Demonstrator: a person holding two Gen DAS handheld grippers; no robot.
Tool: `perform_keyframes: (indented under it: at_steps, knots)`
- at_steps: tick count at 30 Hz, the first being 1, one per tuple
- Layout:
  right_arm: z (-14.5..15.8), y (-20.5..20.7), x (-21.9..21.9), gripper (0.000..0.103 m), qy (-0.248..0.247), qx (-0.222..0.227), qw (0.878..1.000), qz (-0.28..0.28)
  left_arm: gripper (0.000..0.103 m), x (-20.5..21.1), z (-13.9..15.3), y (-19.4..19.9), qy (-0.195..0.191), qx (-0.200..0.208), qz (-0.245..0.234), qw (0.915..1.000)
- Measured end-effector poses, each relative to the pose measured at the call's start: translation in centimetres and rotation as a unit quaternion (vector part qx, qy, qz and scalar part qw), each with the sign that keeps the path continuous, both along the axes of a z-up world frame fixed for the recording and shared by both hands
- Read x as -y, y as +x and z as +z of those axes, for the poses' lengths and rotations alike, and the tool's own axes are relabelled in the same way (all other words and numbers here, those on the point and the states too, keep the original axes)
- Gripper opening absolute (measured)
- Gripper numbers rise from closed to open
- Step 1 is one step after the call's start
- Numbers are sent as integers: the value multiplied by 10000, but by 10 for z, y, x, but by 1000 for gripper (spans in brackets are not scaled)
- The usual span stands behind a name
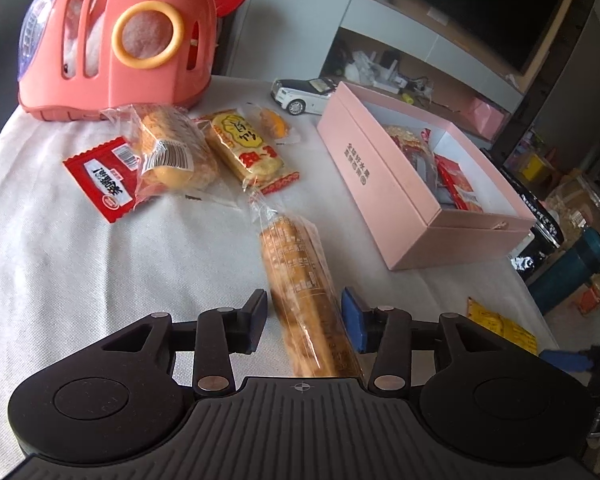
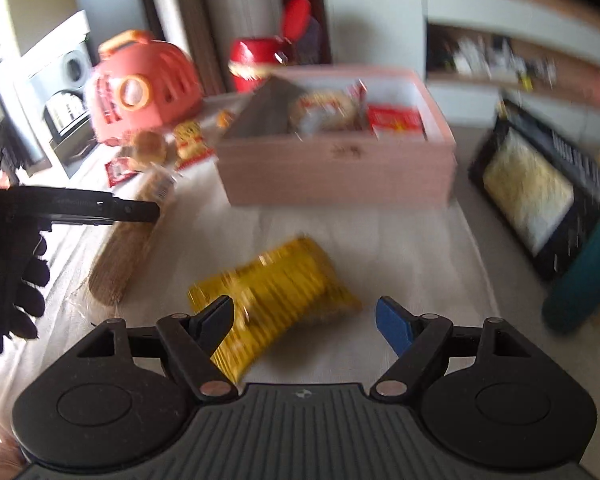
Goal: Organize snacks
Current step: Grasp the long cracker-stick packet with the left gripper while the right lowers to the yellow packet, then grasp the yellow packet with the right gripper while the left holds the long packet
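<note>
In the left wrist view, the left gripper (image 1: 304, 320) straddles a long biscuit roll (image 1: 300, 288) in clear wrap. Its blue pads (image 1: 352, 320) stand a little off each side of the wrapper, so the jaws are partly open and grip nothing. The roll lies on the white cloth of the table (image 1: 100, 280), near the middle, and the brown print on it is too small to read. Toward the far left corner sits a coral plastic carrier (image 1: 116, 40). In front of it lie a red sachet (image 1: 104, 180) with white Chinese characters and a barcode, a clear bag of round cakes (image 1: 172, 152) with a barcode sticker, a yellow rice-cracker pack (image 1: 248, 148) with red characters, and a small orange sweet (image 1: 276, 124). A white toy car (image 1: 300, 92) stands at the far edge. At the right edge the open pink box (image 1: 380, 176) bears two lines of small dark characters on its side and holds red packets. A yellow packet (image 1: 500, 328) lies at the near right corner.

The right wrist view is blurred. The right gripper (image 2: 304, 320) is wide open, and the yellow packet (image 2: 276, 292) lies on the cloth between and just ahead of its fingers, the left pad (image 2: 216, 320) over its edge. Its writing is unreadable. The biscuit roll (image 2: 128, 248) lies toward the left edge with the left gripper's black finger across it, and the pink box (image 2: 340, 168) stands beyond.
</note>
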State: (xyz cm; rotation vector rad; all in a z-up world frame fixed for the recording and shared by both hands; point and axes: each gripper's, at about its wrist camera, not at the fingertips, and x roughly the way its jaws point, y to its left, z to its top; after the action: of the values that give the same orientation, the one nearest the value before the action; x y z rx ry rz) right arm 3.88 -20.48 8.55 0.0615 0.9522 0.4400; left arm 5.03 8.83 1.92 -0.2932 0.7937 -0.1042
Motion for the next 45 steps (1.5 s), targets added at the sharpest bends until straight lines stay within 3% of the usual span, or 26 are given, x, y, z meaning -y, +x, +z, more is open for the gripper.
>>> perform_keyframes:
  at_steps: [3, 8, 17, 21, 25, 33, 39, 45]
  knots:
    - [-11, 5, 3, 79, 455, -367, 9982, -124, 47, 2, 3, -6, 193, 40, -105, 9998]
    - [-13, 19, -24, 79, 485, -236, 9985, -88, 46, 0, 8, -23, 507, 7, -267, 9984]
    - [-17, 8, -89, 80, -621, 699, 9935, 645, 46, -19, 4, -41, -69, -201, -258, 9994]
    - [-21, -6, -87, 80, -774, 847, 9890, 932, 45, -8, 1, -39, -173, -235, -429, 9987]
    - [-21, -15, -68, 83, -796, 904, 9880, 964, 45, 8, 1, -42, 30, -197, -593, 9980]
    - [-16, -12, -45, 85, -631, 890, 9902, 874, 45, 9, 0, -33, 80, -166, -443, 9989]
    - [-9, -3, -61, 85, -740, 1245, 9854, 891, 45, 16, 0, -27, 264, -202, -485, 9983]
    - [-2, 7, -70, 85, -849, 1267, 9822, 1098, 46, 18, -1, -25, 374, -192, -598, 9973]
